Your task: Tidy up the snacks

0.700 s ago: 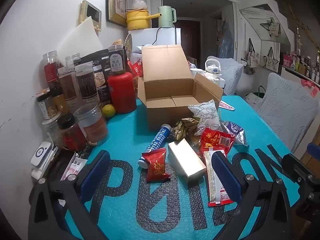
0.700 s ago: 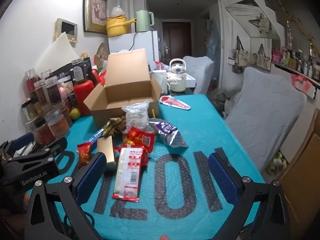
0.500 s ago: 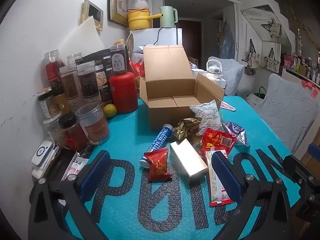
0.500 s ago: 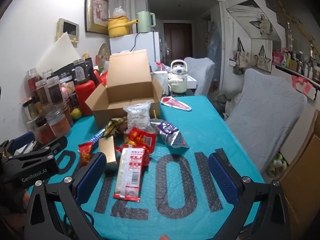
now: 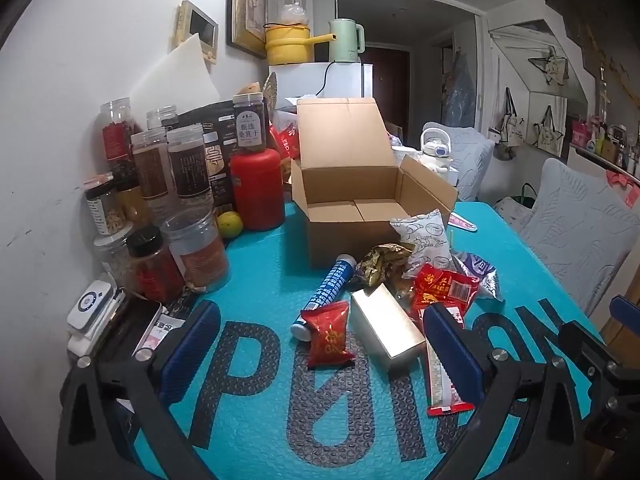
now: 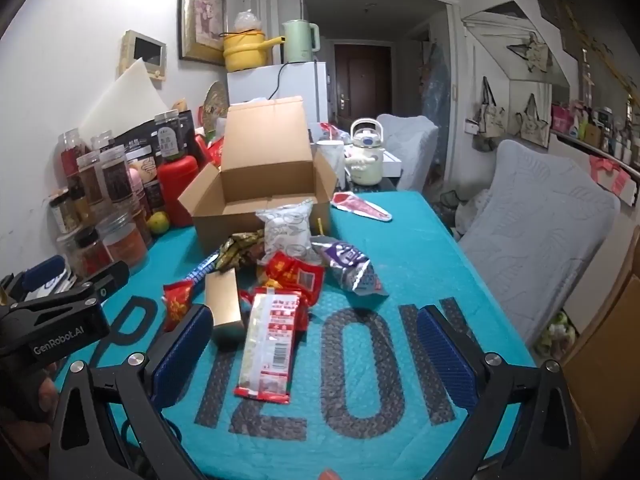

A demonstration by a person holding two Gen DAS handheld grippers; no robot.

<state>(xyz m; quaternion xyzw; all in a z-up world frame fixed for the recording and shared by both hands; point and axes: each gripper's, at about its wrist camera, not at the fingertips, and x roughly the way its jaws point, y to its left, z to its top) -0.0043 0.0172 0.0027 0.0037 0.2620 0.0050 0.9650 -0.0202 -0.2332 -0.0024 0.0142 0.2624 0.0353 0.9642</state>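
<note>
An open, empty cardboard box (image 5: pixel 352 216) (image 6: pixel 260 204) stands on the teal mat. In front of it lies a pile of snacks: a small red packet (image 5: pixel 330 334) (image 6: pixel 176 304), a gold box (image 5: pixel 386 326) (image 6: pixel 224 300), a blue tube (image 5: pixel 326 288), a long red-and-white packet (image 6: pixel 270 344) (image 5: pixel 440 384), a white pastry bag (image 5: pixel 424 236) (image 6: pixel 286 230), a red bag (image 5: pixel 442 288) and a purple bag (image 6: pixel 350 266). My left gripper (image 5: pixel 320 348) is open and empty above the mat, just short of the red packet. My right gripper (image 6: pixel 312 356) is open and empty over the long packet.
Jars (image 5: pixel 176 184), a red canister (image 5: pixel 258 188) and a lime (image 5: pixel 230 224) crowd the left edge against the wall. A white kettle (image 6: pixel 366 152) stands behind the box. A grey padded chair (image 6: pixel 536 240) is on the right. A flat red wrapper (image 6: pixel 360 206) lies beside the box.
Both grippers have drifted slightly forward toward the snack pile. The jaws stay open and nothing on the mat has moved.
</note>
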